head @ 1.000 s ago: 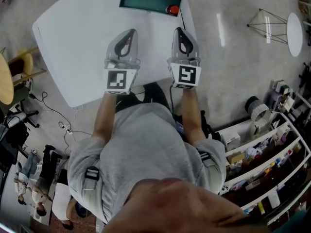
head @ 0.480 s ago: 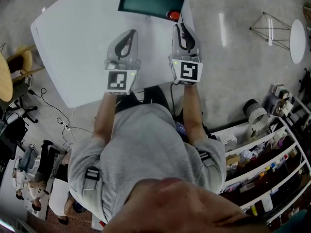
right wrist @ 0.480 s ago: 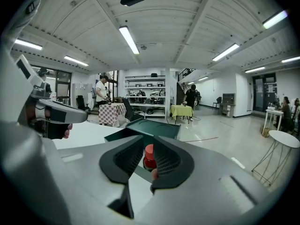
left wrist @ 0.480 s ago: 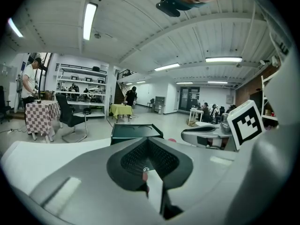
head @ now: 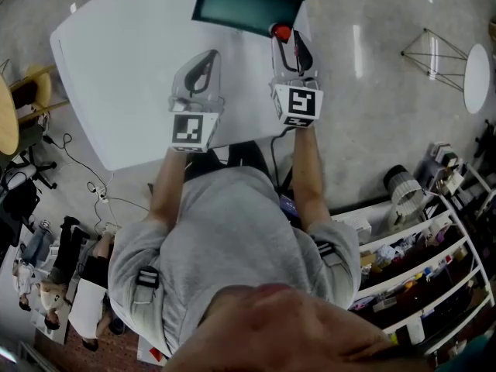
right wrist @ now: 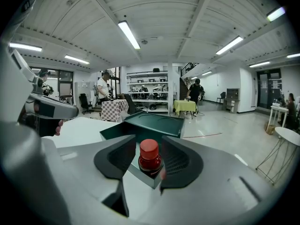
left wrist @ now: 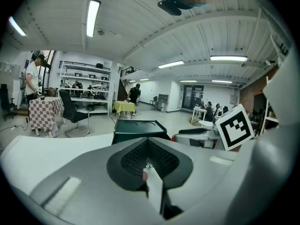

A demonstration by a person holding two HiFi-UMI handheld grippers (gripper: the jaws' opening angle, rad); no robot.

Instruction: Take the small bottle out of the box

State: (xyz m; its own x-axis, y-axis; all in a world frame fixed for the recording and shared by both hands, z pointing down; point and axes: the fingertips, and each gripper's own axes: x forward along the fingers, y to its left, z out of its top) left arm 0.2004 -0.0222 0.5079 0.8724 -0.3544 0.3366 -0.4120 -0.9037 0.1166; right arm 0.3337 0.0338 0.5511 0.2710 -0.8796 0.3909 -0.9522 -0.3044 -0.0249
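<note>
Right tongs: the right gripper (right wrist: 149, 144) has its jaws opening. The small bottle (right wrist: 150, 157) stands between them with a gap on each side, so I read no grip on it.
Left tongs: the left gripper (left wrist: 149, 142) has its jaws closed together with nothing between them.
Small bottle: red-capped and upright, it stands on the white table (head: 124, 68) near the right edge. It is outside the box (right wrist: 140, 125), just beside the box's near right corner.
Box: dark green, at the table's far edge. From the head view its inside reads as flat dark green, and I cannot make out any contents.
Right arm: the forearm (head: 306, 169) is stretched forward, with the tongs level and pointing at the bottle and the box behind it.
Left arm: the forearm (head: 167, 184) is held parallel and a little further back. Its tongs are over bare tabletop, short of the box.
</note>
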